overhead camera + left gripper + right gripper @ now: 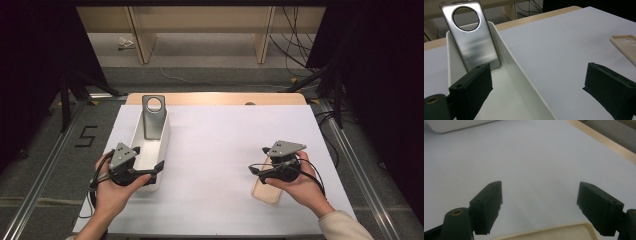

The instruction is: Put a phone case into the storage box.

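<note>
A long white bin [162, 137] lies at the left of the white sheet [215, 145]. A silver phone backplate [152, 117] with a round camera hole leans upright against the bin's far end. In the left gripper view the backplate [471, 42] stands ahead in the bin [506, 50]. My left gripper [150, 172] is open at the bin's near end, its jaws straddling the bin's right wall [536, 72]. A beige phone case [264, 191] lies flat at the right, under my right gripper [257, 160], which is open and empty [539, 187] above the case's edge [544, 232].
The beige case [624, 45] appears far right in the left gripper view. A corner of the bin [454, 125] sits top left in the right gripper view. The wooden table edge [215, 98] borders the sheet at the back; cables and shelving legs lie on the floor beyond.
</note>
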Tool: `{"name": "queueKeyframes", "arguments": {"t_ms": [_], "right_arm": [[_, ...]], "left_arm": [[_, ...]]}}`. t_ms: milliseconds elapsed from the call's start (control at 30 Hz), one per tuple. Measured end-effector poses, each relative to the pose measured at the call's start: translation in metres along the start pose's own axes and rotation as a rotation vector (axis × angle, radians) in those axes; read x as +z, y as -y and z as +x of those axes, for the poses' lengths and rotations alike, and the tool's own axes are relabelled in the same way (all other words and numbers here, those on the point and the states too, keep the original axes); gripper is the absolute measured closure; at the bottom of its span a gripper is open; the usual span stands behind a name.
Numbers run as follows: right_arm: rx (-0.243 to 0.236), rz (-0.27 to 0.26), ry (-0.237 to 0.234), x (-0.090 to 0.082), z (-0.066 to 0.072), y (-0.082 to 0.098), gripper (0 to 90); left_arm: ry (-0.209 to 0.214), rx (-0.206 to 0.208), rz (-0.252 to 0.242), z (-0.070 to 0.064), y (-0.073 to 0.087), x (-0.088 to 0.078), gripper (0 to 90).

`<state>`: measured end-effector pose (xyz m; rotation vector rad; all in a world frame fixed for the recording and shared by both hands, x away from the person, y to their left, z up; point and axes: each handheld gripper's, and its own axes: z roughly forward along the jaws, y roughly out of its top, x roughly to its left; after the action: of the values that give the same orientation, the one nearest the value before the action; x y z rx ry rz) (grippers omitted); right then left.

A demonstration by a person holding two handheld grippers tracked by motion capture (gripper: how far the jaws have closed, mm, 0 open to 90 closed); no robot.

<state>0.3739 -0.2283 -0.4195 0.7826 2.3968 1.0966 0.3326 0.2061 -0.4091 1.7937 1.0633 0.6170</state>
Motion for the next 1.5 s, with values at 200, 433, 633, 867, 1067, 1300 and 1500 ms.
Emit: {"name": "queueKeyframes", "arguments": {"t_ms": [200, 433, 633, 867, 1067, 1300, 1500], "right_arm": [[0.003, 0.002, -0.001, 0.001, 0.000, 0.001, 21.5], [0.006, 0.006, -0.008, -0.002, 0.000, 0.001, 21.5], [0.015, 0.022, -0.030, -0.006, 0.000, 0.006, 21.9], [0.035, 0.049, -0.062, -0.002, 0.001, 0.008, 22.0], [0.035, 0.064, -0.074, -0.002, 0.002, 0.010, 22.2], [0.038, 0.058, -0.070, -0.002, 0.001, 0.010, 22.1], [0.039, 0.064, -0.075, 0.000, 0.001, 0.009, 22.5]], "left_arm": [[-0.001, -0.007, -0.001, 0.002, 0.001, 0.000, 7.0], [0.005, -0.008, 0.006, 0.002, 0.004, 0.000, 7.0], [0.009, -0.002, 0.013, 0.001, 0.006, 0.002, 7.0], [0.024, 0.007, 0.020, -0.001, 0.008, 0.003, 7.0], [0.034, 0.012, 0.028, -0.002, 0.007, 0.006, 6.9], [0.032, 0.014, 0.024, -0.002, 0.007, 0.005, 7.0], [0.027, 0.010, 0.024, 0.000, 0.007, 0.004, 7.0]]}}
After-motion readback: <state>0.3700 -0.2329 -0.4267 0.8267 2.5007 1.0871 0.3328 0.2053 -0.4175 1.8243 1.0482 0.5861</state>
